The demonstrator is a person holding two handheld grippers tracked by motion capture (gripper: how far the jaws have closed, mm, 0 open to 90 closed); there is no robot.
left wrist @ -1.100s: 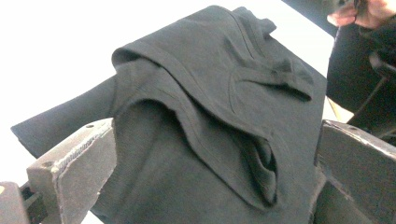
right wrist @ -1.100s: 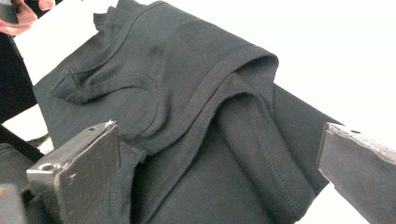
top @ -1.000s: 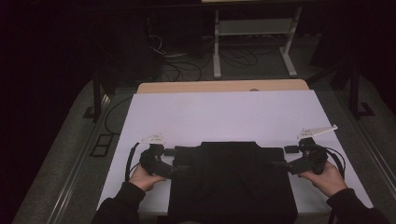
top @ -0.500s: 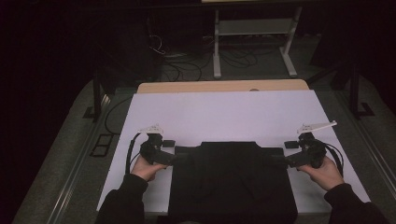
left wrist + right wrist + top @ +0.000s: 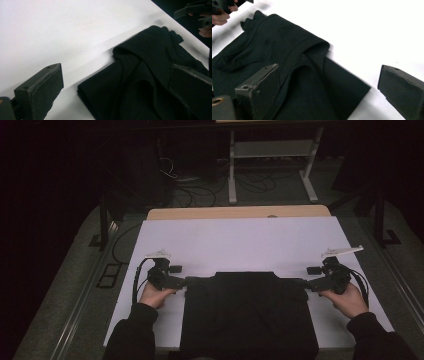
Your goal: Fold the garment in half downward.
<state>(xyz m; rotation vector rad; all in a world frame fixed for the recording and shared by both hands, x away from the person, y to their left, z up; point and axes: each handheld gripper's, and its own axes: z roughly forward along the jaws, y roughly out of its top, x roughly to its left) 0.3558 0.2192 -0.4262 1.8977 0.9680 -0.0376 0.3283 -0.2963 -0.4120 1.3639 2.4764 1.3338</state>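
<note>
A black garment [image 5: 247,312] lies folded on the white table [image 5: 240,240], its lower edge at the near side. My left gripper [image 5: 179,281] sits at the garment's upper left corner, pointing inward, and my right gripper [image 5: 311,284] at its upper right corner. In the left gripper view my left gripper [image 5: 116,92] is open, its jaws wide apart astride a folded sleeve of the garment [image 5: 140,82]. My right gripper [image 5: 330,90] is open in the right gripper view too, one jaw over the garment [image 5: 294,62], the other over bare table.
A wooden strip [image 5: 240,212] edges the table's far side. Beyond it stand a white metal frame [image 5: 270,150] and loose cables [image 5: 200,195] on the dark floor. The other hand [image 5: 222,12] shows far off past the garment.
Both hands have carried their grippers a little farther up the table, staying at the garment's two upper corners. The garment's body has not visibly shifted.
</note>
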